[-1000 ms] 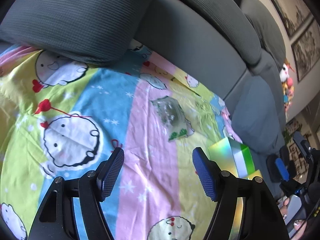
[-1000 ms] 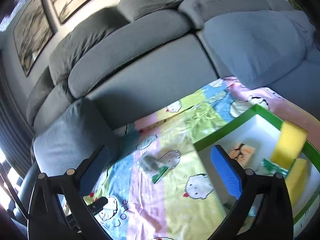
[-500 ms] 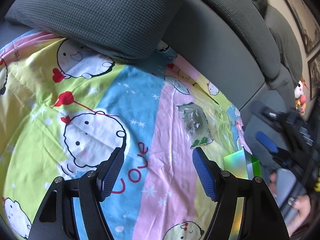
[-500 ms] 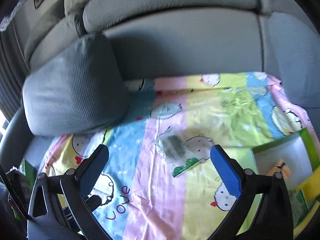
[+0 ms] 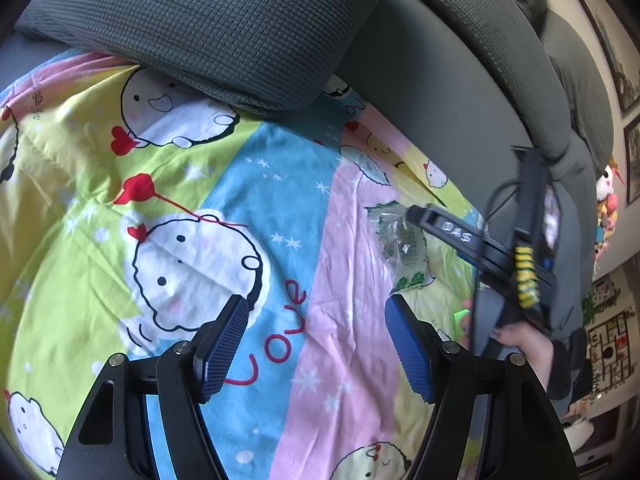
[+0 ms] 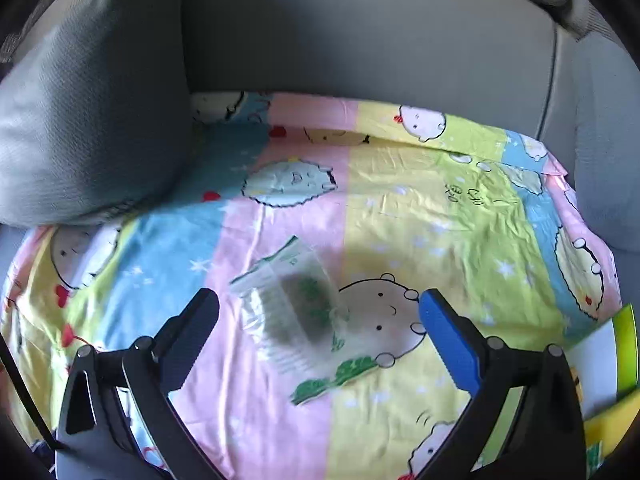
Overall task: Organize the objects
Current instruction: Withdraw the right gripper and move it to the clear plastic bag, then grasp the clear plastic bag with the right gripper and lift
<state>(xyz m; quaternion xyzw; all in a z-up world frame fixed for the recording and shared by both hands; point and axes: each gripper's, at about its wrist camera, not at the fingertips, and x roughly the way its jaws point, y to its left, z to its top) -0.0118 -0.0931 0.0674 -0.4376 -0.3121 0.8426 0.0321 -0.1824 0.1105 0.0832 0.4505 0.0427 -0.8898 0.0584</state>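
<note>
A clear plastic packet [image 6: 296, 312] with green print lies flat on the cartoon sheet [image 6: 420, 208]. My right gripper [image 6: 320, 300] hangs open just above it, with the packet showing between the two fingers and neither pad touching it. In the left wrist view the same packet [image 5: 400, 240] lies ahead to the right, and one of the right gripper's fingers [image 5: 430, 218] reaches over it, held by a hand [image 5: 520, 338]. My left gripper [image 5: 316, 304] is open over the sheet [image 5: 168, 200] with nothing between its fingers.
A grey pillow [image 5: 224, 20] rests on the sheet's far left against the sofa back [image 5: 440, 80]. The corner of a green-edged white box [image 6: 600, 364] with a yellow sponge [image 6: 612, 420] in it shows at the right. Plush toys [image 5: 606, 200] sit far right.
My right gripper swung left from over the box, tilted down and dropped towards the packet, coming into the left wrist view. The left gripper barely moved and stayed open.
</note>
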